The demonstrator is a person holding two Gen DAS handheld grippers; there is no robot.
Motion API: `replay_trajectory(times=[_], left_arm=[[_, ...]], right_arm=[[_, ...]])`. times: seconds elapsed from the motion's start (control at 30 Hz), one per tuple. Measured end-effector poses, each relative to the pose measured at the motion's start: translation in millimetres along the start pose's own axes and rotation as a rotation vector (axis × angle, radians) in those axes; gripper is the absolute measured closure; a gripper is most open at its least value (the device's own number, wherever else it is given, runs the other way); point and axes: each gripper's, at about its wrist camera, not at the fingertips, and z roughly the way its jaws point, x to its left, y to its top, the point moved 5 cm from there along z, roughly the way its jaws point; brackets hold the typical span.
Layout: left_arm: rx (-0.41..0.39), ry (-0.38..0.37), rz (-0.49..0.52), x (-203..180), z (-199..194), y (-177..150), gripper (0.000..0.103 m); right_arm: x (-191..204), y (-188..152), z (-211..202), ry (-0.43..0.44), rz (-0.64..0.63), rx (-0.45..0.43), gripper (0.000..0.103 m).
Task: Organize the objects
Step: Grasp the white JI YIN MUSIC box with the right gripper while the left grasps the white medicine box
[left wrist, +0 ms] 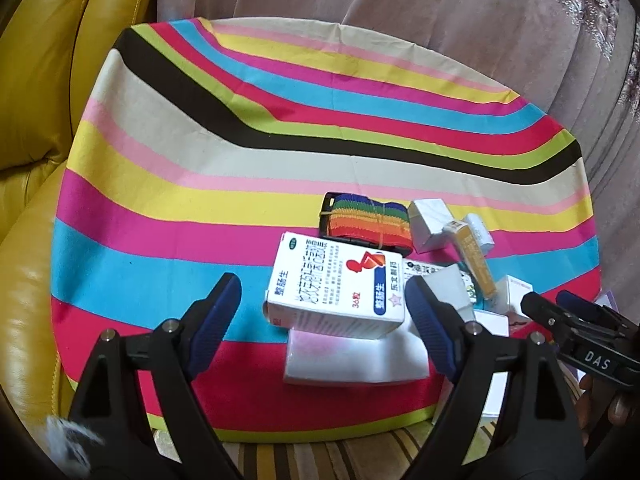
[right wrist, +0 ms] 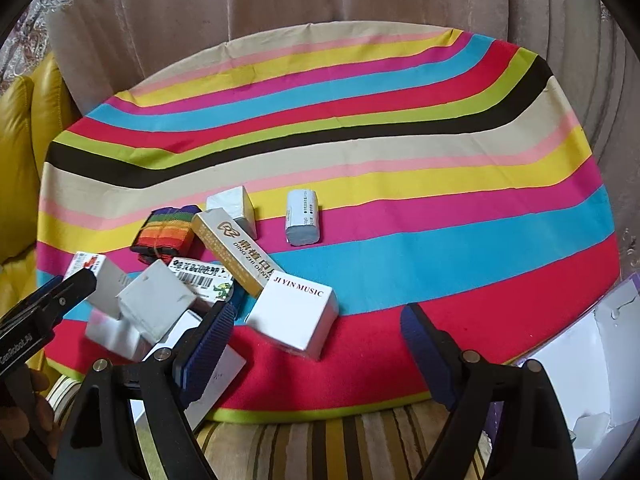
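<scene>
The clutter of boxes sits bunched at the near edge of my striped tablecloth (left wrist: 168, 152). Closest to my left tongs (left wrist: 326, 316) is the white medicine box (left wrist: 336, 284) with blue print, perched tilted on a plain white box (left wrist: 352, 360). My left jaws stand wide apart with that medicine box just ahead between them, pads not touching it.

Behind it lies the rainbow strap roll (left wrist: 360, 220), and to its right a small white cube (left wrist: 430, 220) and a long gold box (left wrist: 474, 264) leaning across the pile.

Over on the right side, my right tongs (right wrist: 316, 344) hang open too, nothing pinched. The white JI YIN MUSIC box (right wrist: 294, 312) lies just ahead, near the left pad. Farther out, a pale blue-grey packet (right wrist: 303, 216) stands alone on the pink stripe, apart from the heap.

Yellow leather sofa (left wrist: 44, 92) to the left, pink curtain (left wrist: 400, 20) behind the table.
</scene>
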Motion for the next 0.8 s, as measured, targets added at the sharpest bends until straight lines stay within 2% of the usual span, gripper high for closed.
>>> replay_trajectory(times=[0.23,0.3,0.37,0.47,0.5,0.57,0.8], left_arm=[[0.019,0.011,-0.023,5,6,-4,0.016],[0.024,0.006,-0.024,5,7,-4,0.016],[0.029,0.003,-0.026,6,9,-5,0.016],[0.032,-0.001,-0.022,6,10,-5,0.016],[0.029,0.001,-0.018,5,10,-5,0.022],[0.028,0.003,-0.012,4,11,-6,0.028],[-0.011,0.029,-0.004,3,4,-6,0.028]], right_arm=[[3,-1,20,-0.03,0.002,0.047,0.018],[1,-2,25,-0.034,0.007,0.062,0.022],[0,-3,29,-0.041,0.011,0.076,0.031],[0,-6,31,-0.048,0.012,0.089,0.04],[1,-6,32,-0.048,0.01,0.091,0.043],[1,-7,32,-0.05,0.009,0.094,0.055],[1,-8,24,-0.031,0.014,0.071,0.06]])
